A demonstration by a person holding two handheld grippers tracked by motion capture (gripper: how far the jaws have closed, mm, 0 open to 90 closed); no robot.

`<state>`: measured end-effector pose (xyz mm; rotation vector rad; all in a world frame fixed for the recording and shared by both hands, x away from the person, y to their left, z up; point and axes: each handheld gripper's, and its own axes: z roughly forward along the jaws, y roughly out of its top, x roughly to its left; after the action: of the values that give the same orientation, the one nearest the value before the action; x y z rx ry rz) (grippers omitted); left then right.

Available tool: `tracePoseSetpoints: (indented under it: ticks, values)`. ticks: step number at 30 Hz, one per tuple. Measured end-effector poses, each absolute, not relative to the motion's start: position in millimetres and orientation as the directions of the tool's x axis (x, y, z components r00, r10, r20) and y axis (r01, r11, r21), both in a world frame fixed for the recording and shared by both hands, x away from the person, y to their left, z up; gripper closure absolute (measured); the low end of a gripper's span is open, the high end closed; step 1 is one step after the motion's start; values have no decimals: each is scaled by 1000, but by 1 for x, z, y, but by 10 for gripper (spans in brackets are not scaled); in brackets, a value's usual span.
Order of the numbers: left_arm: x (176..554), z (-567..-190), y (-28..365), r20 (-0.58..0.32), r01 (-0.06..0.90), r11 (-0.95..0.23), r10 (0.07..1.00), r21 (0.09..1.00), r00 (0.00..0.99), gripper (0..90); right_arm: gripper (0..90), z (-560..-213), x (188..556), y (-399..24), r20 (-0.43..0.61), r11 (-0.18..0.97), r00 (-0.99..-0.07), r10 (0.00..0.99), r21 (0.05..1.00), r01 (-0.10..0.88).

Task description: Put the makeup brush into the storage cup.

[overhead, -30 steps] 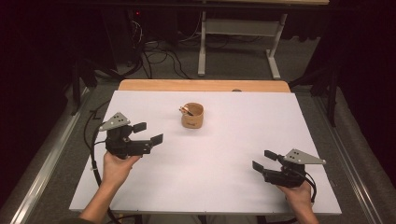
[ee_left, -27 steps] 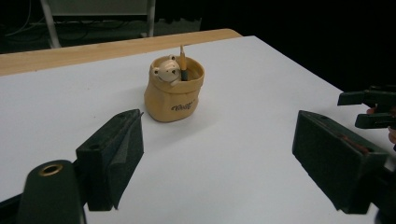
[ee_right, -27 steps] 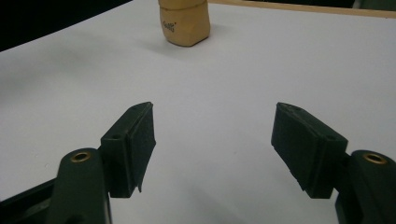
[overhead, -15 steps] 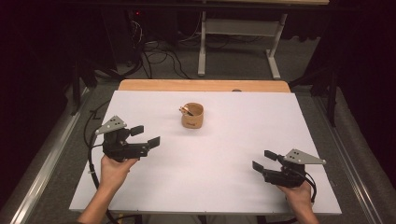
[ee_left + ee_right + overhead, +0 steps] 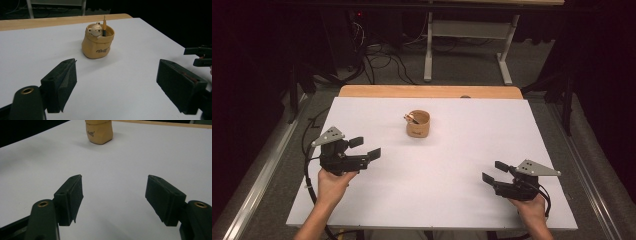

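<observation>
left gripper (image 5: pixel 364 148) drew back from pencil pot (image 5: pixel 418 124).

We've got one bit of writing here: a dark script word printed on the front of the tan sack-shaped pen holder (image 5: pixel 98 42), low on its side in the left gripper view. It's too small and slanted for us to spell out. In the right gripper view we catch the same mark on the holder's side, again unreadable. Nothing else carries lettering we can read.
</observation>
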<state>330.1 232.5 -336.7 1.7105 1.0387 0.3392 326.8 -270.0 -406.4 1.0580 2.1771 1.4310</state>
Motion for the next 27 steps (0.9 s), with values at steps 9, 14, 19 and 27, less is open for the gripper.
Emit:
tracePoseSetpoints:
  ticks: [9, 14, 19, 27]
  values:
    - [331, -342, 234, -255, 482, -71, 777, 873, 576, 173, 322, -407, 327, -270, 122, 221, -671, 732, 888, 402]
    - [331, -344, 235, -255, 487, -73, 778, 870, 574, 173, 322, -407, 327, -270, 122, 221, -671, 731, 888, 403]
    - [331, -346, 236, -257, 490, -72, 781, 869, 569, 174, 322, -407, 327, -270, 122, 221, -671, 731, 888, 403]
    - [330, -351, 237, -262, 499, -69, 784, 864, 563, 174, 322, -407, 327, -270, 121, 223, -672, 730, 888, 401]
